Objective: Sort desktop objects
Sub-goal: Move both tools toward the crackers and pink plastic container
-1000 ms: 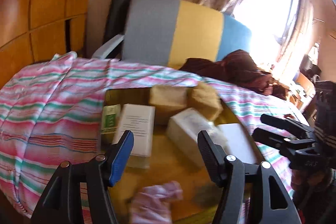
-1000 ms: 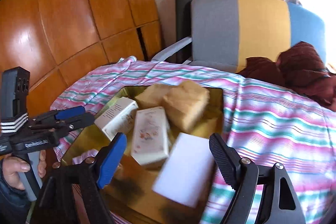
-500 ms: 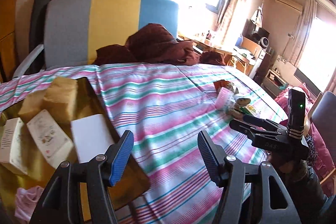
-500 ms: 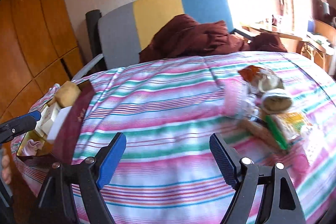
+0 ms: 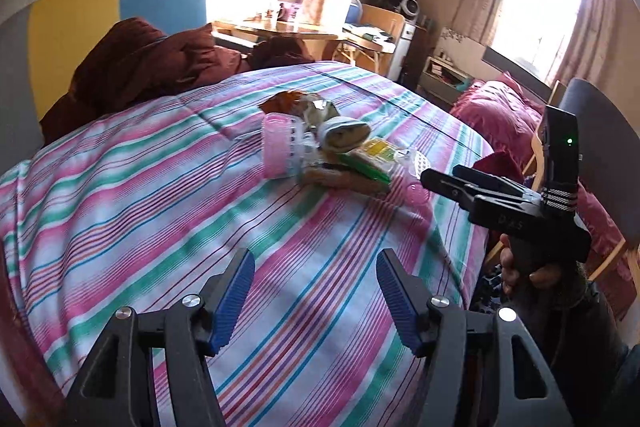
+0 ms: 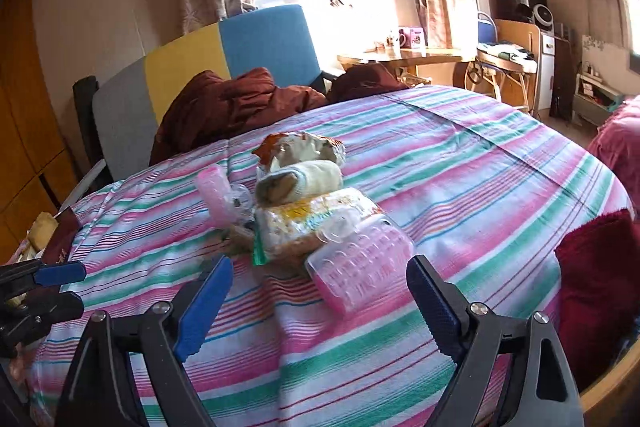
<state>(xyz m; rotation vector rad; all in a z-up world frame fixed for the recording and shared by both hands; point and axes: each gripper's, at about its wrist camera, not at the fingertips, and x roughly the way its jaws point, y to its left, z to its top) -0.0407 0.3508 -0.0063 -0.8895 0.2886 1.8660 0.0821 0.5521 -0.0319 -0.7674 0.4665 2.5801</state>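
Observation:
A pile of small items lies on the striped tablecloth (image 6: 460, 163): a pink roller (image 6: 218, 195), a rolled cream cloth (image 6: 300, 181), a brown snack bag (image 6: 300, 147), a yellow-green packet (image 6: 312, 219) and a clear pink box (image 6: 360, 267). My right gripper (image 6: 320, 303) is open and empty, its fingers either side of the pink box's near end without touching it. My left gripper (image 5: 316, 301) is open and empty over bare cloth, well short of the pile (image 5: 320, 147). In the left wrist view the right gripper (image 5: 444, 183) comes in from the right beside the pile.
A gold tray (image 6: 40, 227) with boxes and a dark red booklet (image 6: 62, 239) sits at the table's far left. A brown jacket (image 6: 232, 107) lies over a grey, yellow and blue chair (image 6: 264, 39) behind. A red cushion (image 6: 592, 267) sits beyond the table's right edge.
Both views have swung right, away from the gold tray of boxes and onto the pile of packets. The right gripper has closed in on the pink box. Both grippers stayed open.

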